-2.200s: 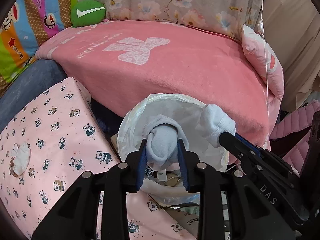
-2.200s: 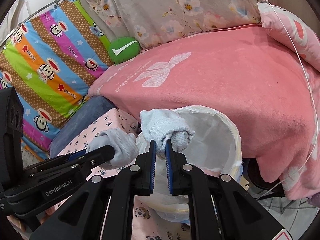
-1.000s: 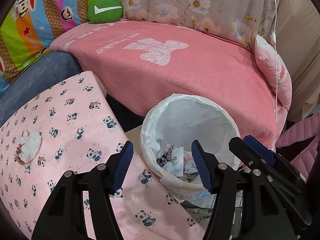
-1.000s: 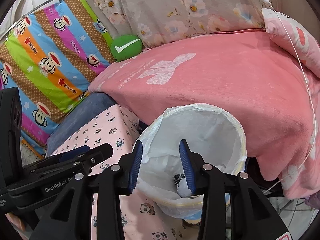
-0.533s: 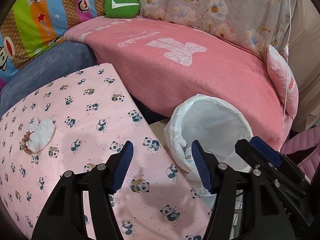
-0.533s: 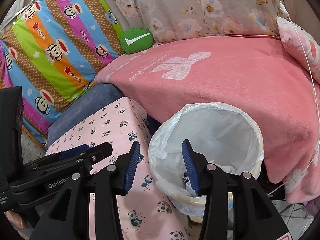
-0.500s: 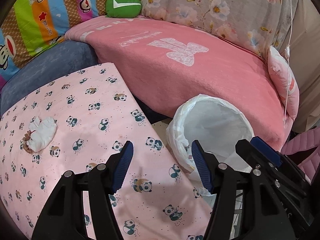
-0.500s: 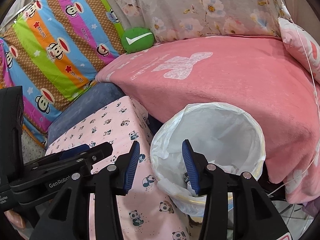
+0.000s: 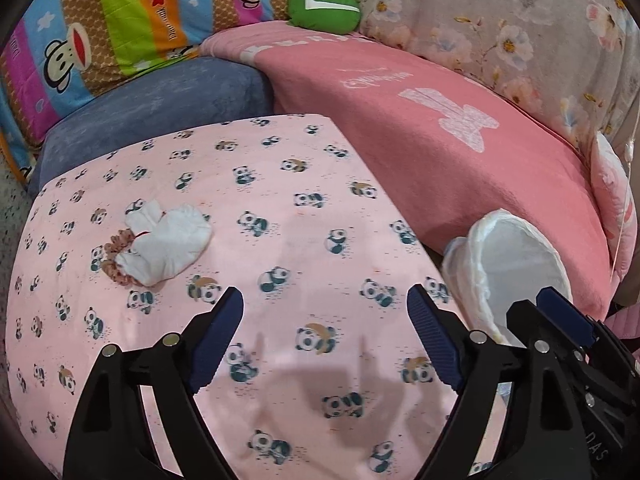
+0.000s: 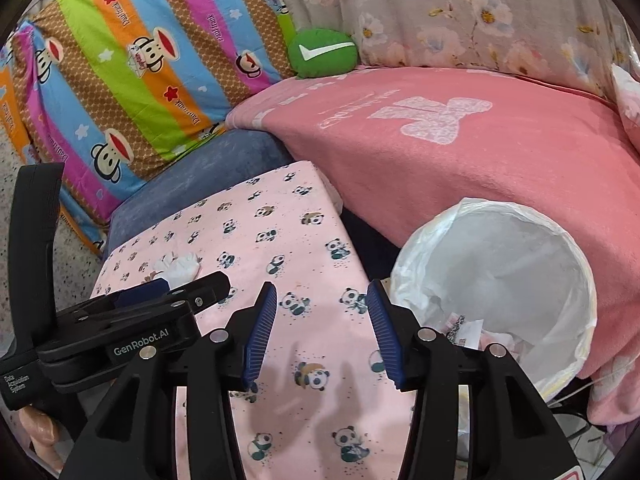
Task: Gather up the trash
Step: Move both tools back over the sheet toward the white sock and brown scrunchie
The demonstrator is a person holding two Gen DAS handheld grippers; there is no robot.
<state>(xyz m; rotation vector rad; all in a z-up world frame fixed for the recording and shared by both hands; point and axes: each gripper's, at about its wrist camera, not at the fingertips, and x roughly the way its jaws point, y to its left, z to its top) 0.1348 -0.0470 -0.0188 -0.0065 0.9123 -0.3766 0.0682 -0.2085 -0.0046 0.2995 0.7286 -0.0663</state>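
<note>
A white sock with a brown frilled cuff (image 9: pixel 164 248) lies on the pink panda-print surface (image 9: pixel 304 248), far left of my open, empty left gripper (image 9: pixel 324 336); it also shows in the right wrist view (image 10: pixel 180 266), partly hidden behind the left gripper's body (image 10: pixel 132 328). The white-lined trash bin (image 10: pixel 496 280) stands to the right of the panda surface, with scraps at its bottom, and shows in the left wrist view (image 9: pixel 516 268). My right gripper (image 10: pixel 322 328) is open and empty over the panda surface, just left of the bin.
A pink blanket (image 10: pixel 460 140) covers the sofa behind the bin. A blue cushion (image 9: pixel 160 108), a striped monkey-print cover (image 10: pixel 120 60), a green round cushion (image 9: pixel 324 8) and a floral cover (image 9: pixel 500 28) lie at the back. A pink pillow (image 9: pixel 612 208) sits at the right.
Both grippers opened and dropped pale socks into the bin, then swung left from the bin over the panda surface. The white sock on it is now nearer the left gripper.
</note>
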